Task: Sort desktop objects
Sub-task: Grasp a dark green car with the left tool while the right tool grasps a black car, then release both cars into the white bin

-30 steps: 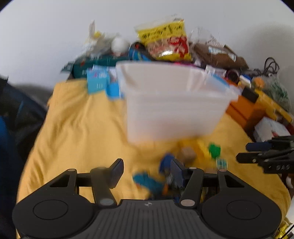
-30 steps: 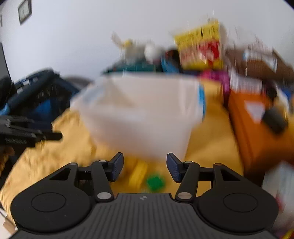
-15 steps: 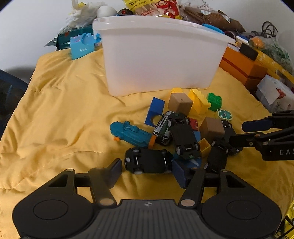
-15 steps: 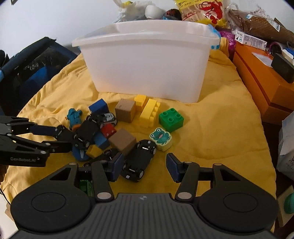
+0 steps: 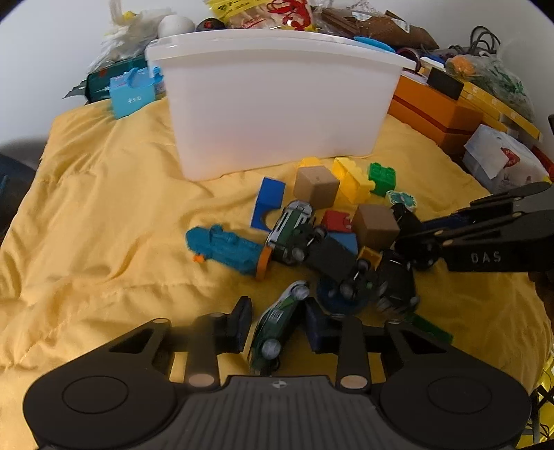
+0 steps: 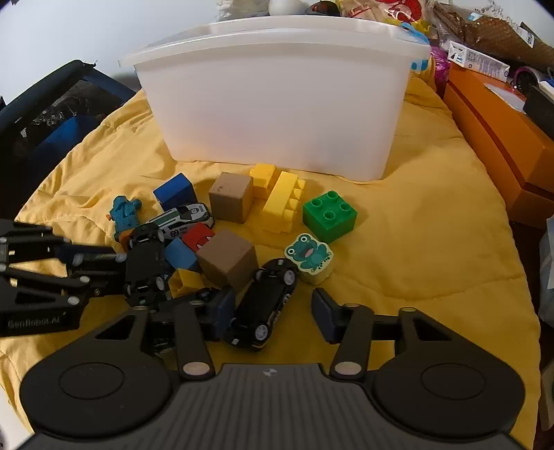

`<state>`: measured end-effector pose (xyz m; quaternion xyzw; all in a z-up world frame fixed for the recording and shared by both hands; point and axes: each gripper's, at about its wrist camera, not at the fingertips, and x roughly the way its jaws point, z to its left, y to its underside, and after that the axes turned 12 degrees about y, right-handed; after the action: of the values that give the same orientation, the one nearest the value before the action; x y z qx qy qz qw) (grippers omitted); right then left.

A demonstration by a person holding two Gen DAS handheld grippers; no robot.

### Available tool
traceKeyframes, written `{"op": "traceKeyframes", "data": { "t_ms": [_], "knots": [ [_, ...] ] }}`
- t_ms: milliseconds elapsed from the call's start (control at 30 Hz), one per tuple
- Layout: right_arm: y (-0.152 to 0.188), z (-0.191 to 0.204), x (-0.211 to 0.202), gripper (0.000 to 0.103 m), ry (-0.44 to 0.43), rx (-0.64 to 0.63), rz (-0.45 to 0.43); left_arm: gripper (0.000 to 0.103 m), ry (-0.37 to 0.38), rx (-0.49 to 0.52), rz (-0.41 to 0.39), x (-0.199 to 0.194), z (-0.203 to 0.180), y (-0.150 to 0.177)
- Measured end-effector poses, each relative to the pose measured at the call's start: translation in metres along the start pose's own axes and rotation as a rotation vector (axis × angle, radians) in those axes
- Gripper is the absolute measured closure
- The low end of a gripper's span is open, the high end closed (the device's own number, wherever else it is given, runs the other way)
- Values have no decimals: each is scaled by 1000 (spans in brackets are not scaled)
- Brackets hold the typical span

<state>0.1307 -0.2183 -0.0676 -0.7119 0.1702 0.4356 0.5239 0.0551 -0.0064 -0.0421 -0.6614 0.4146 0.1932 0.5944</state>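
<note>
A heap of toys lies on the yellow cloth before a white plastic bin: toy cars, wooden cubes, yellow bricks, a green brick, a frog block and a teal toy. My left gripper is closed around a dark green toy car, tilted on its side. My right gripper is open, its fingers either side of a black toy car lying upside down. The right gripper shows in the left wrist view.
Orange boxes line the right side. Snack bags and clutter sit behind the bin, with a light blue box at its left. A dark chair stands left of the cloth. A white bag lies at right.
Both grippers dropped down to the toy heap. The left fingers closed in on the green car, which tipped onto its side. The right gripper moved forward over the black car.
</note>
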Motion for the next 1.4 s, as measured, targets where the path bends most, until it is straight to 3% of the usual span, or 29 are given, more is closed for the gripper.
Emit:
{"op": "traceKeyframes", "data": {
  "t_ms": [33, 67, 167, 400, 667, 900, 1167, 1400],
  "knots": [
    [1, 0, 0, 76, 1, -7, 4, 62, -1, -10, -4, -2, 1, 2],
    [2, 0, 0, 77, -1, -5, 2, 56, 3, -19, -1, -3, 1, 3],
    [6, -2, -3, 77, -2, -9, 3, 52, 11, -4, -19, -11, -2, 6],
    [8, -1, -2, 73, 13, -14, -5, 52, 16, 22, -3, -9, -4, 10],
    [9, -7, -4, 76, 4, -8, -2, 82, 34, -39, -16, -7, 10, 4],
    [15, -14, -19, 76, -7, 12, -37, 83, 31, -51, -33, -15, 9, 3],
    [2, -26, -43, 76, -24, 59, -107, 83, 25, -60, -161, -49, 7, -36],
    [-45, -36, -67, 76, -31, 101, -231, 83, 14, -74, -248, -68, 14, -89]
  ]
}}
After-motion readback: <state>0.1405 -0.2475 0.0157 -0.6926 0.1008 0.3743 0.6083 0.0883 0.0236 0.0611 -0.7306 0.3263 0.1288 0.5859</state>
